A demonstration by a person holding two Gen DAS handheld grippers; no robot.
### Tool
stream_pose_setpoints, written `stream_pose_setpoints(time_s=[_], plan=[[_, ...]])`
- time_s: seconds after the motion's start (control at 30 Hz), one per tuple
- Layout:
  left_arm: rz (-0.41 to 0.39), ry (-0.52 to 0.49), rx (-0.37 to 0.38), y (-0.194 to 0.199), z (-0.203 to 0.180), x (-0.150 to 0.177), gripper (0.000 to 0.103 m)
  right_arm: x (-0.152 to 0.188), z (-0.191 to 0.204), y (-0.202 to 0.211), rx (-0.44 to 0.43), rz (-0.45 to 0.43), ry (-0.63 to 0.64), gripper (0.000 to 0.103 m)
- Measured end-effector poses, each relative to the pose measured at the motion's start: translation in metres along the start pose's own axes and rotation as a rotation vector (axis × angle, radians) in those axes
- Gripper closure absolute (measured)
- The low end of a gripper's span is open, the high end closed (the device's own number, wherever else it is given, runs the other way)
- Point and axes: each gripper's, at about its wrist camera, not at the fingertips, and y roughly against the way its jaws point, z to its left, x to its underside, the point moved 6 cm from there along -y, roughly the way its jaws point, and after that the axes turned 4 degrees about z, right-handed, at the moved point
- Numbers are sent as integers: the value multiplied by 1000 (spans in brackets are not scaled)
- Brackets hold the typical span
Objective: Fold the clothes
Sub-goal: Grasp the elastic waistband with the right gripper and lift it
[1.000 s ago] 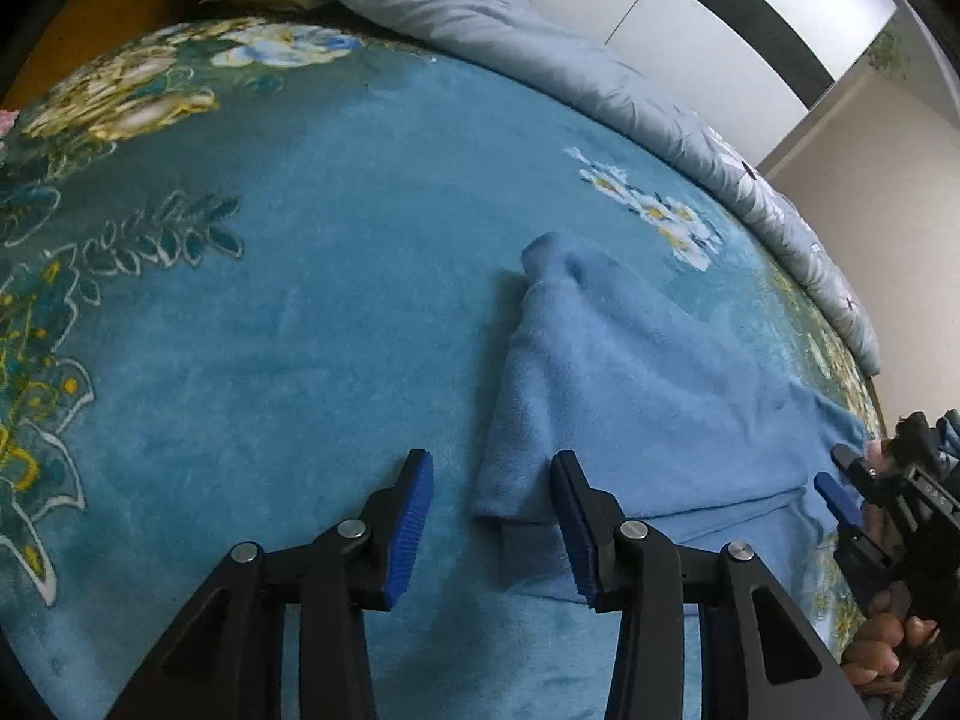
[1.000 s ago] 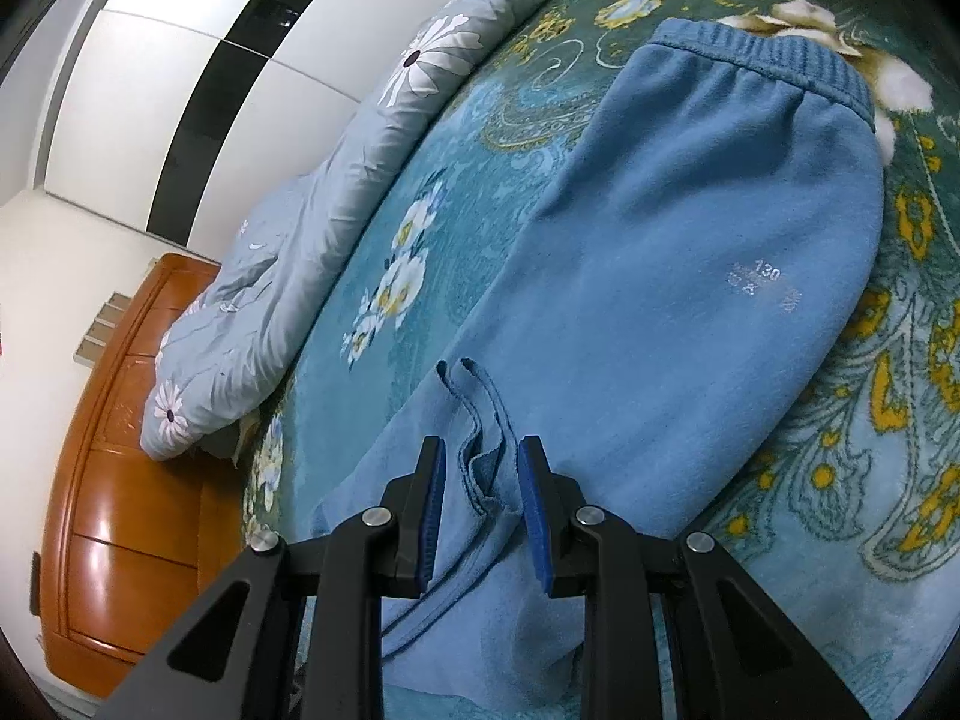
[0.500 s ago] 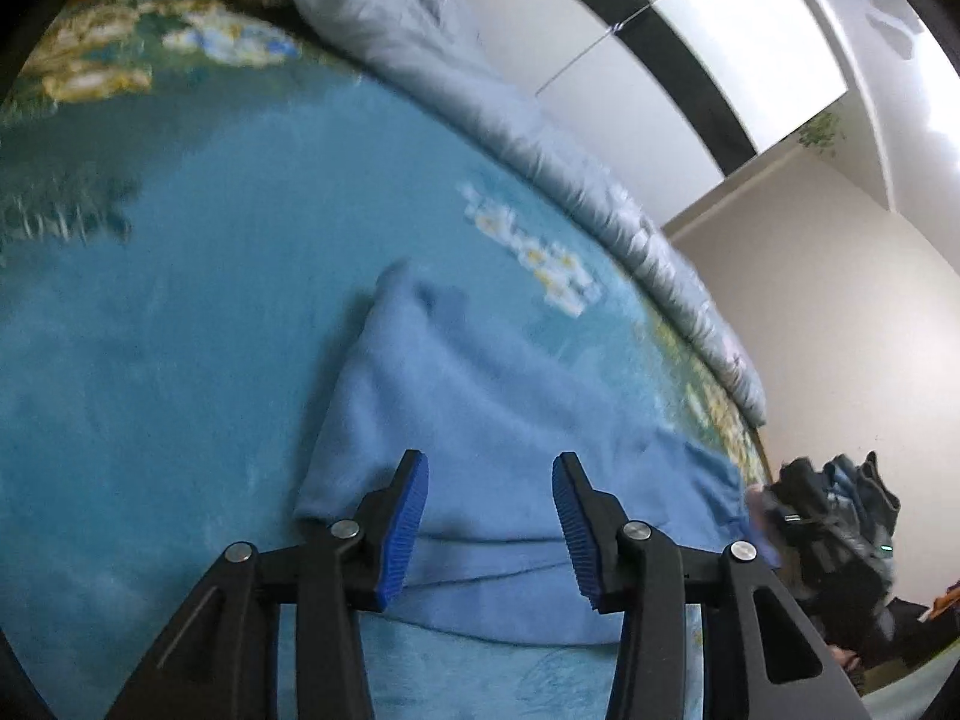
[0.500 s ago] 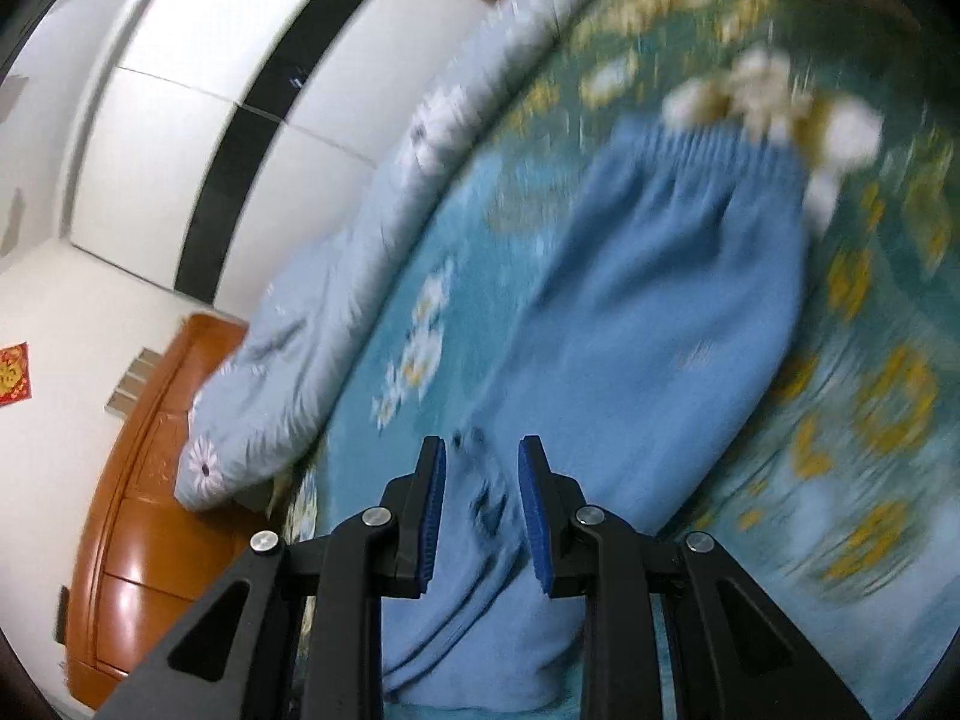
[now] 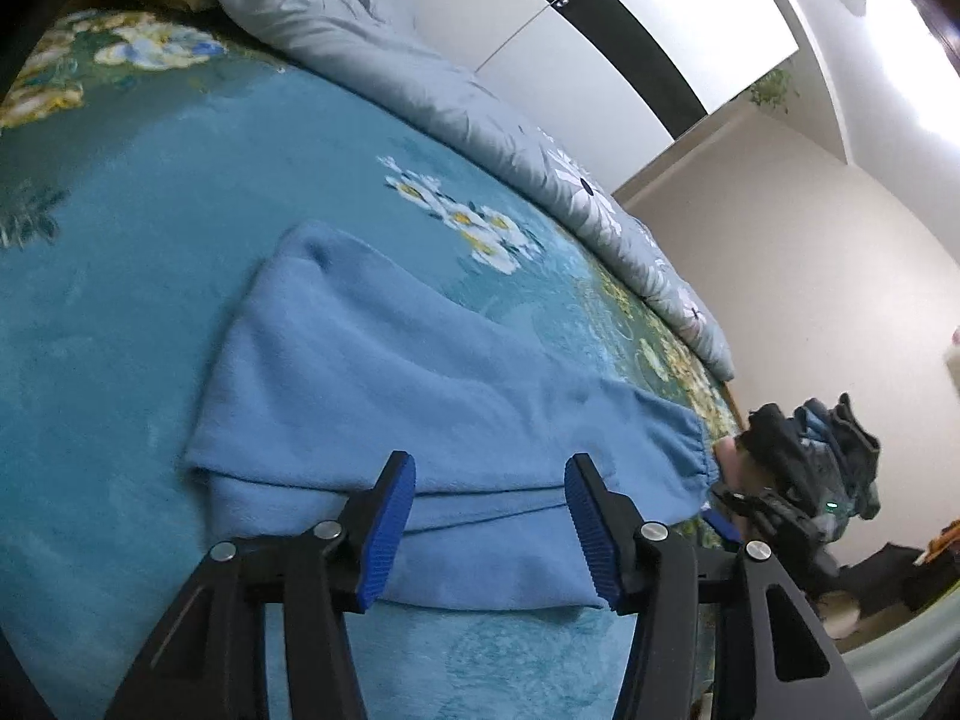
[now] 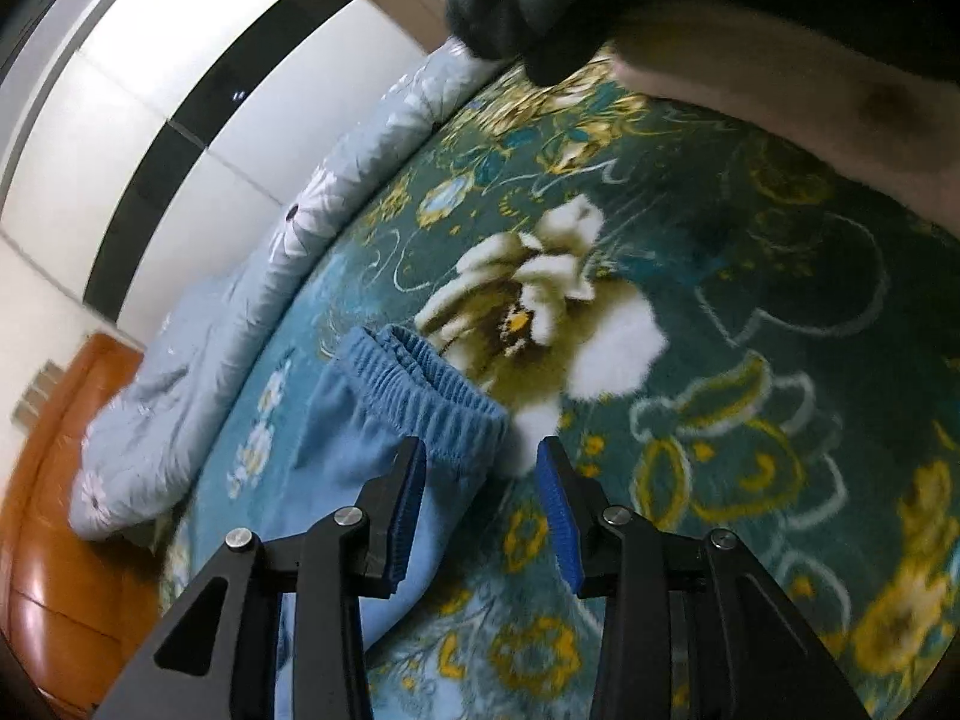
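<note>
A pair of light blue fleece trousers (image 5: 420, 396) lies flat on a teal floral blanket (image 5: 120, 276) that covers the bed; the trousers are folded lengthwise, one leg laid over the other, with the layered edges nearest the left camera. The left gripper (image 5: 489, 525) hangs just above that near edge with its blue-padded jaws spread wide and nothing between them. In the right wrist view the elastic waistband (image 6: 420, 387) of the trousers rests on the blanket beside a large white printed flower (image 6: 540, 312); the right gripper (image 6: 483, 507) sits over the corner of the waistband, its jaws parted and empty, the left pad above the fabric and the right pad above bare blanket. A grey-blue quilt with white daisies (image 5: 420, 78) is bunched along the far side of the bed, against white wardrobe doors with a black stripe (image 5: 630, 36); a polished wooden headboard (image 6: 54, 540) shows at the lower left of the right view. A person's forearm in a dark sleeve (image 6: 750, 42) crosses the top of that view.
</note>
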Motion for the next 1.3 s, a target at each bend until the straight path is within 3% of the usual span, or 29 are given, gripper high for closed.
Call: stream_pose_setpoints(time_s=[0.33, 0.53, 0.83, 1.07, 1.3], plan=[[-12, 81, 3, 1, 19, -5, 45, -4, 11, -27, 4, -5, 103, 61], [-47, 141, 45, 12, 28, -12, 45, -12, 28, -24, 4, -8, 157, 78], [-124, 237, 86, 39, 52, -21, 44, -7, 130, 21, -36, -83, 436, 83], [-187, 309, 116, 60, 73, -27, 44, 50, 240, 49, -132, -110, 716, 84], [-226, 378, 131, 78, 97, -28, 43, 147, 311, 27, -176, -46, 957, 84]])
